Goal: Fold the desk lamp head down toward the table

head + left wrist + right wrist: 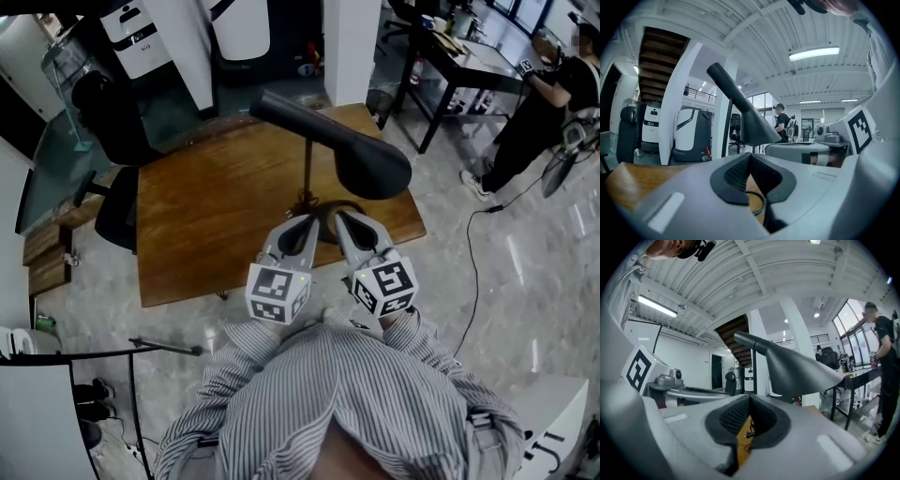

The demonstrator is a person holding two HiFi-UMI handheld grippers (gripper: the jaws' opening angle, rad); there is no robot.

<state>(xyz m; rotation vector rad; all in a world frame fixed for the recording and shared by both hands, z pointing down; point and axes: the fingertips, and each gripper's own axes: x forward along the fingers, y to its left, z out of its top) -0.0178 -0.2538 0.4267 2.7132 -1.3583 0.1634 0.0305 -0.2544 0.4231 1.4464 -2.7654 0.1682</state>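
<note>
Both grippers [309,221] [339,217] below lamp head [373,167]

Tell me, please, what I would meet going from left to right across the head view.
black office chair → left gripper → right gripper → black floor cable → person in black. The desk lamp overlaps both grippers, so I left it out.

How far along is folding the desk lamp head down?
Done: nothing yet; the desk lamp head sits high on its upright stem above the wooden table. In hand: the left gripper and right gripper sit side by side near the stem's foot, jaws shut, gripping nothing. Left: take hold of the head and tilt it down toward the table.
</note>
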